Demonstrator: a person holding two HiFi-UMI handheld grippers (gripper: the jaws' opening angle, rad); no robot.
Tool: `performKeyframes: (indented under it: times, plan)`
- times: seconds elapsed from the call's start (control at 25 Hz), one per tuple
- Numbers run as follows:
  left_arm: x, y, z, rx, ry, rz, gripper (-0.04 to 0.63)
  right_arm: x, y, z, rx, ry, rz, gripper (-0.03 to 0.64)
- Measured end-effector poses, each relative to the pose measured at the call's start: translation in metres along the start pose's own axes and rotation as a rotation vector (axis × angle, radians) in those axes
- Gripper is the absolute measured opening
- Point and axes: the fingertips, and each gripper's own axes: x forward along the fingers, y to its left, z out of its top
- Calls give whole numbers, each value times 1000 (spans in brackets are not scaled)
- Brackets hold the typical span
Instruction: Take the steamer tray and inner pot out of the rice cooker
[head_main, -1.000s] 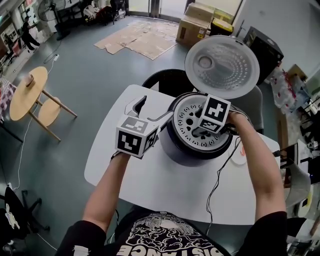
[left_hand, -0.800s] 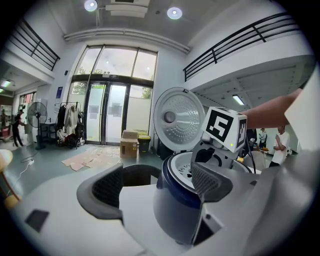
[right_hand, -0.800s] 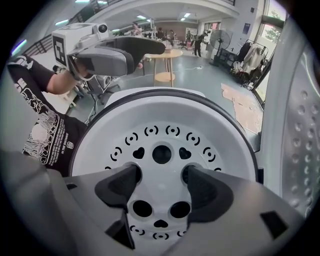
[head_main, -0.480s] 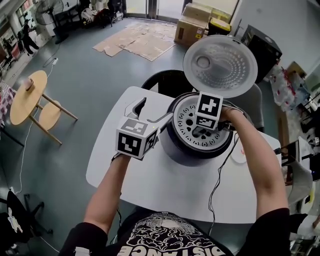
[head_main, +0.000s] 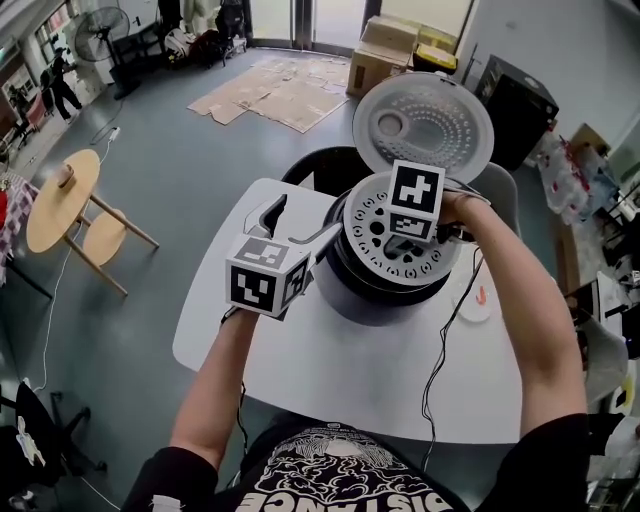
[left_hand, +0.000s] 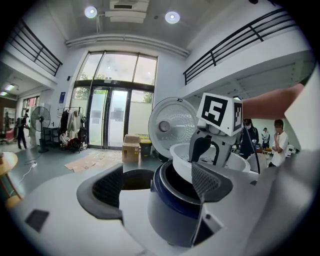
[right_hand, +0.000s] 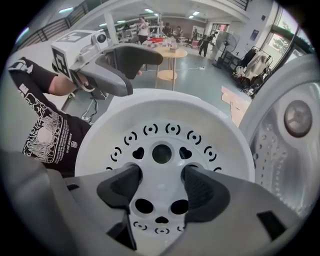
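The white perforated steamer tray (head_main: 368, 222) hangs just above the rice cooker (head_main: 368, 298), whose lid (head_main: 425, 120) stands open behind it. My right gripper (head_main: 405, 245) points straight down; its jaws have just been closing into two holes of the tray (right_hand: 165, 145) and are shut on the piece between them (right_hand: 161, 176). In the left gripper view the tray (left_hand: 237, 164) is clear of the rim, and the dark inner pot (left_hand: 176, 181) sits inside the cooker. My left gripper (head_main: 300, 222) stands open at the cooker's left side, holding nothing.
The cooker stands on a white table (head_main: 300, 350) with its power cable (head_main: 440, 350) trailing toward me. A small white dish (head_main: 478, 302) lies to the right. A black chair (head_main: 325, 165) is behind the table, and a wooden stool (head_main: 65, 190) stands at far left.
My right gripper has risen, and the steamer tray has come up with it from inside the cooker to above the rim. The left gripper has stayed beside the cooker.
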Motion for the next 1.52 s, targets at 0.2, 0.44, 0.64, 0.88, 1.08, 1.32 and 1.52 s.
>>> performKeyframes:
  times: [0.2,0.44,0.64,0.88,1.08,1.32,1.52]
  plan:
    - [-2,-42,13,5,-18,0,414,-36,16,-39,4,-8,-36,298]
    - [-12,-90,20,20,-31,-24,414,-62,48,-86,44,-15,-61,297]
    - [-14,-145,17,40,-28,-62,414,-72,82,-134,82,-25,-69,296]
    - [-13,-216,17,61,-25,-109,414,-81,122,-201,141,-22,-72,296]
    - [-10,-272,2,85,-7,-149,414,-71,154,-259,188,-17,-64,296]
    - [-2,-333,-14,128,25,-198,414,-57,187,-315,267,-49,-35,296]
    - [8,-385,-40,177,46,-248,414,-31,213,-361,323,-64,-34,296]
